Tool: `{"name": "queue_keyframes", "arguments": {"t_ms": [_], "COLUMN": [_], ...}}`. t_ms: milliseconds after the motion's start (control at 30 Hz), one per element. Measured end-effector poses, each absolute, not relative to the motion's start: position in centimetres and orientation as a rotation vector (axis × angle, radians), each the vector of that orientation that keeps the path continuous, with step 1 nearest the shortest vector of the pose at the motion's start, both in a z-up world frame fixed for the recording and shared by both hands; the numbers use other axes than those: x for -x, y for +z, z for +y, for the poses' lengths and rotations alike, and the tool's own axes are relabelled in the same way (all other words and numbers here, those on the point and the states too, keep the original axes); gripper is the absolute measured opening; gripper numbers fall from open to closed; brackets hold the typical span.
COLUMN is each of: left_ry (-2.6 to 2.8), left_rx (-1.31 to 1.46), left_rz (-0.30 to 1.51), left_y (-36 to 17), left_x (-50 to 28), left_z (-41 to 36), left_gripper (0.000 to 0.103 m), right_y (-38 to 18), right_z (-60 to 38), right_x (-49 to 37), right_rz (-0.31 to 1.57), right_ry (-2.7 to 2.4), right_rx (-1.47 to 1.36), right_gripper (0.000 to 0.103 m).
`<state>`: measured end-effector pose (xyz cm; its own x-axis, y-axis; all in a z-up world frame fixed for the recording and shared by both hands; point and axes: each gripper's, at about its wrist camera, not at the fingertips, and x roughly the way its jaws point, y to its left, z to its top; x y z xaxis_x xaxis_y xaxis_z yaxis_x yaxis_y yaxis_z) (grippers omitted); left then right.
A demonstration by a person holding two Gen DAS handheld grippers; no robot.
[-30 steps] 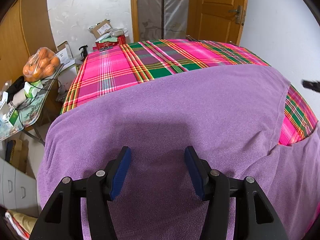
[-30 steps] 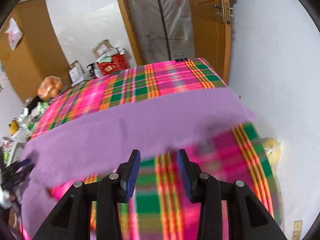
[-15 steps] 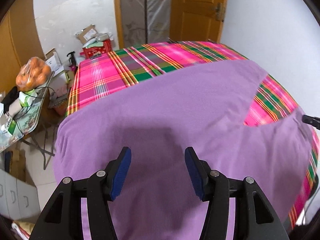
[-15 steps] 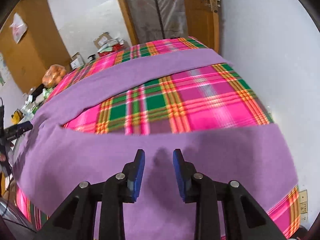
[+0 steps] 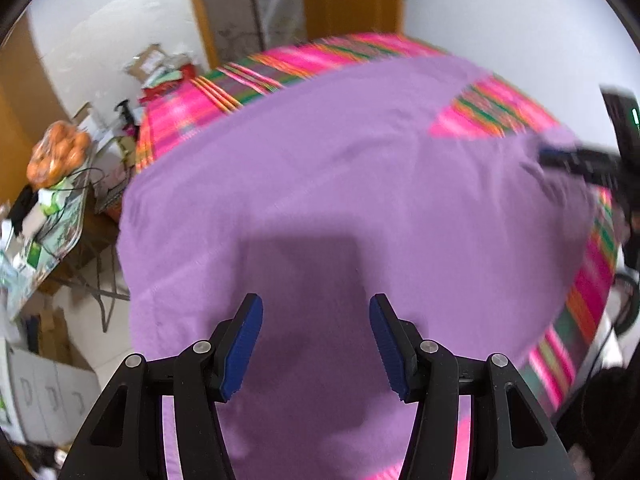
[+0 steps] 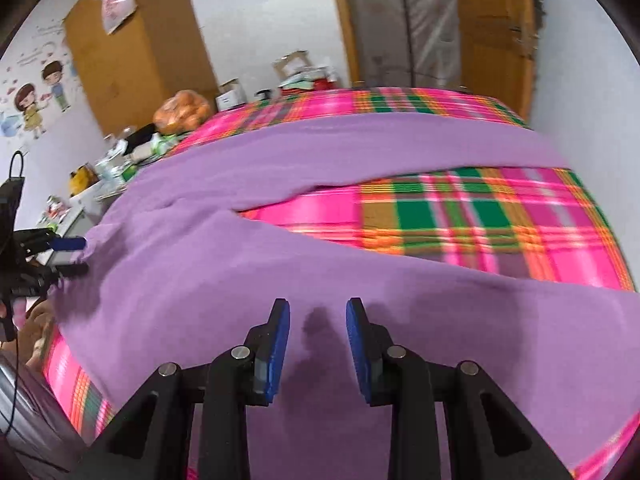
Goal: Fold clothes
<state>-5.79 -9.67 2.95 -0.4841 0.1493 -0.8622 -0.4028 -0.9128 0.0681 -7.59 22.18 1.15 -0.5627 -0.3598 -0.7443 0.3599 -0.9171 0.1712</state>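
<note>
Purple garment (image 5: 360,184): spread across plaid bed (image 6: 480,220), its 2 legs running to the right. Left gripper (image 5: 316,344): jaws wide, empty, above garment. Right gripper (image 6: 318,344): narrower gap, empty, above near leg.

A matt, soft purple fleece garment (image 5: 360,184) with a fine nap is seen. Under it a pink and green checked woven bed sheet (image 6: 480,216) looks smooth with a slight shine. The black plastic left gripper (image 5: 316,344) is fitted with ribbed blue rubber pads (image 5: 242,346) and bright metal pins. At 12 o'clock, a varnished orange wooden door (image 6: 492,24) looks glossy.
</note>
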Motion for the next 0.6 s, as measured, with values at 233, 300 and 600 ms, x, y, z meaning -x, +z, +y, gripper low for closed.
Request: {"name": "queue_keyframes", "arguments": {"t_ms": [233,300,600], "left_ry": [2.425,2.401,2.38], "left_rx": [1.511,1.569,1.631], "left_rz": [0.364,0.366,0.307], "left_y": [1.6,0.7,-0.3], "left_x": [3.4,2.9,1.6], "left_z": [-12.2,-12.6,-13.2], "left_gripper": [0.058,0.058,0.058], "right_y": [-0.6,-0.6,-0.8], "right_z": [20.8,20.6,20.4], "right_x": [6.4,6.0,5.6], "right_rz": [0.057,0.084,0.156], "right_ry": [-2.436,-2.449,-2.455], "right_rx": [-1.2,-1.176,-1.116], "right_gripper": [0.031,0.031,0.038]}}
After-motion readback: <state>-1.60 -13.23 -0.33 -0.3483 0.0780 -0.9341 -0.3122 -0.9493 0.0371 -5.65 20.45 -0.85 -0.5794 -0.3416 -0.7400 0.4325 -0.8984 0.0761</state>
